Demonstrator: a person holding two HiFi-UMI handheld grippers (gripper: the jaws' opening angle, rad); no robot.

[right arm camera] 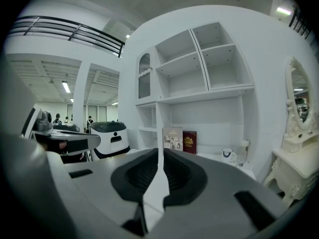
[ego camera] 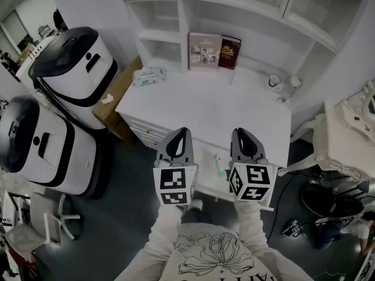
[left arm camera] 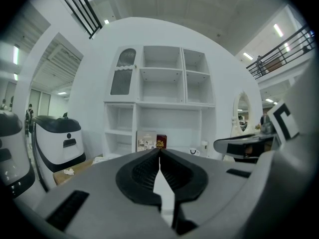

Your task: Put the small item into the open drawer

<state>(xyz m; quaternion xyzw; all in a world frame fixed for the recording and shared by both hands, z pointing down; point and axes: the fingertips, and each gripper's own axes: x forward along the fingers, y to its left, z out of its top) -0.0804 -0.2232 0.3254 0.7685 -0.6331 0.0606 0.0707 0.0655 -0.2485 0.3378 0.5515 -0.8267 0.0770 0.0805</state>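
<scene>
1. Left of the desk [ego camera: 222, 113]: two white-and-black machines [ego camera: 70, 69] stand on the floor. A brown box [ego camera: 120, 95] sits between them and the desk's left edge.
2. Back-left corner of the desk: a wipes pack [ego camera: 149, 75] lies flat.
3. Left gripper [ego camera: 180, 132]: positioned over the front edge of the desk, pointing toward the shelves [ego camera: 170, 34]. Its jaws are pressed together with nothing between them.
4. Drawer [ego camera: 206, 177]: pulled out below the front edge, between the two grippers.
5. Small item [ego camera: 218, 166]: appears to lie inside the drawer, nearer the right gripper and touching neither. Its type cannot be determined.
6. Right gripper [ego camera: 241, 132]: parallel to the left gripper, over the same front edge. Its jaws are pressed together and hold nothing.
7. Back edge of the desk, centre: two books [ego camera: 214, 51] stand upright, side by side.
8. Back-right corner: a mug [ego camera: 274, 82] stands upright.
9. Right of the desk: a white ornate dresser [ego camera: 345, 133].
</scene>
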